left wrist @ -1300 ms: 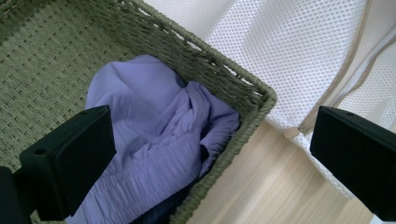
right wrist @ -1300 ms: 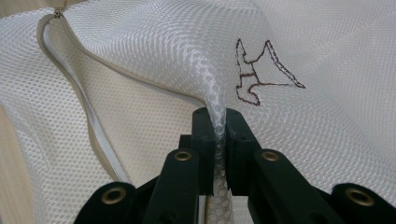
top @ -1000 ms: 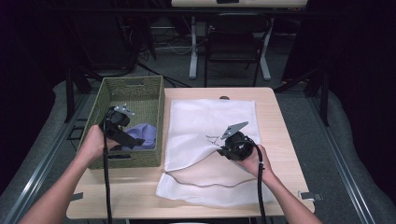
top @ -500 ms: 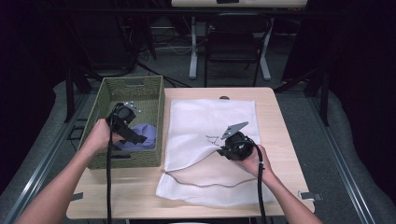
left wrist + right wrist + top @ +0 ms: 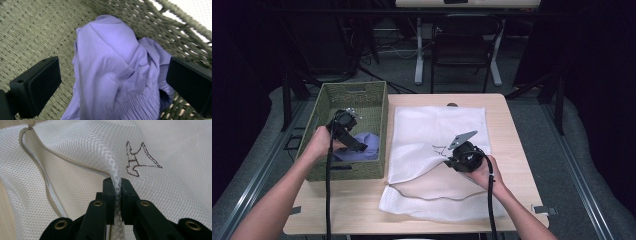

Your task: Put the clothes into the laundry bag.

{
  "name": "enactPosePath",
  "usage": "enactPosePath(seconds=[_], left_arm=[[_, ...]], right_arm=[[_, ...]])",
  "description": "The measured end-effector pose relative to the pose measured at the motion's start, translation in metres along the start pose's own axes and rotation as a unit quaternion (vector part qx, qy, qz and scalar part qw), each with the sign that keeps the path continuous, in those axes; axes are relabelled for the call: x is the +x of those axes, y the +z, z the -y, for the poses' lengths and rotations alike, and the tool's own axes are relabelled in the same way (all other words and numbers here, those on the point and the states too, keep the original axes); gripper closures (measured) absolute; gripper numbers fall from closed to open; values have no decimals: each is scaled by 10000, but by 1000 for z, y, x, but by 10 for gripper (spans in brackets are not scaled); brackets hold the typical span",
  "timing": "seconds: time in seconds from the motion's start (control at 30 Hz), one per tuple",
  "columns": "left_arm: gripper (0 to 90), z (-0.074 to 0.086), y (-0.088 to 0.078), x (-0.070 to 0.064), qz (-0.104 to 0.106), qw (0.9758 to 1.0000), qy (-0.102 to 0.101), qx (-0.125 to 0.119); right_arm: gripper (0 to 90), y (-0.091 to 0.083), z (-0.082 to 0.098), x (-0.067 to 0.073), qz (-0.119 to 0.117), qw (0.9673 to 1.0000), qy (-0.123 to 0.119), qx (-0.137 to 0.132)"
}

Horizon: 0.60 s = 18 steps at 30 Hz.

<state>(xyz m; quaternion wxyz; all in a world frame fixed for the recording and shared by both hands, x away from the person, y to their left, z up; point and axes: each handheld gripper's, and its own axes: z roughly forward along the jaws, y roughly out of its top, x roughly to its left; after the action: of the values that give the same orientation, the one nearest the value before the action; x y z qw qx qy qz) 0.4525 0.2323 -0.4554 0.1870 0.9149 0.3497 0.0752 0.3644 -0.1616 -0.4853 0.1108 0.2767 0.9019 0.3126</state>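
Your left hand-held gripper (image 5: 110, 82) hangs inside the woven basket (image 5: 362, 97), jaws wide apart and not yet touching anything. The purple garment (image 5: 112, 70) lies crumpled on the basket floor straight ahead between them, against the wall nearest the mesh laundry bag (image 5: 437, 130), its long axis running away from you. Your right hand-held gripper (image 5: 117, 187), beside the basket on the bench (image 5: 357, 200), is clamped on a fold of the bag.

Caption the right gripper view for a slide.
Right claw shut on a pinched fold of white mesh laundry bag, beside its beige zipper.
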Motion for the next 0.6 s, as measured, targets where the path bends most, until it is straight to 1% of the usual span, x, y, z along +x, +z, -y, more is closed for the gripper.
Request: enactPosePath(seconds=[0.1,0.13,0.17,0.23,0.27,0.33,0.37,0.4,0.5,0.6], left_arm=[[0,-1,4,2,16,10000,24,94],[0,-3,7,3,-52,9998,59,158],[0,-3,7,3,-52,9998,59,158],[0,-4,12,4,-6,9997,26,254],[0,-5,15,4,-8,9995,41,315],[0,-7,19,5,55,9993,44,368],[0,-7,19,5,55,9993,44,368],[0,-7,22,5,104,9994,26,343],[0,-8,26,5,114,9990,36,425],[0,-10,28,5,130,9987,47,496]], right_arm=[[843,0,0,-1,-10,10000,-2,-5],[843,1,-1,-1,-16,10000,0,3],[843,1,-1,-1,-16,10000,0,3],[843,2,-1,-2,-32,10000,-9,4],[843,3,-1,-2,-41,10000,-4,18],[843,3,0,0,-32,10000,-20,32],[843,3,0,0,-24,10000,-14,35],[843,3,1,0,-26,10000,-16,31],[843,2,2,0,-28,10000,19,35],[843,1,2,0,-14,10000,-2,22]])
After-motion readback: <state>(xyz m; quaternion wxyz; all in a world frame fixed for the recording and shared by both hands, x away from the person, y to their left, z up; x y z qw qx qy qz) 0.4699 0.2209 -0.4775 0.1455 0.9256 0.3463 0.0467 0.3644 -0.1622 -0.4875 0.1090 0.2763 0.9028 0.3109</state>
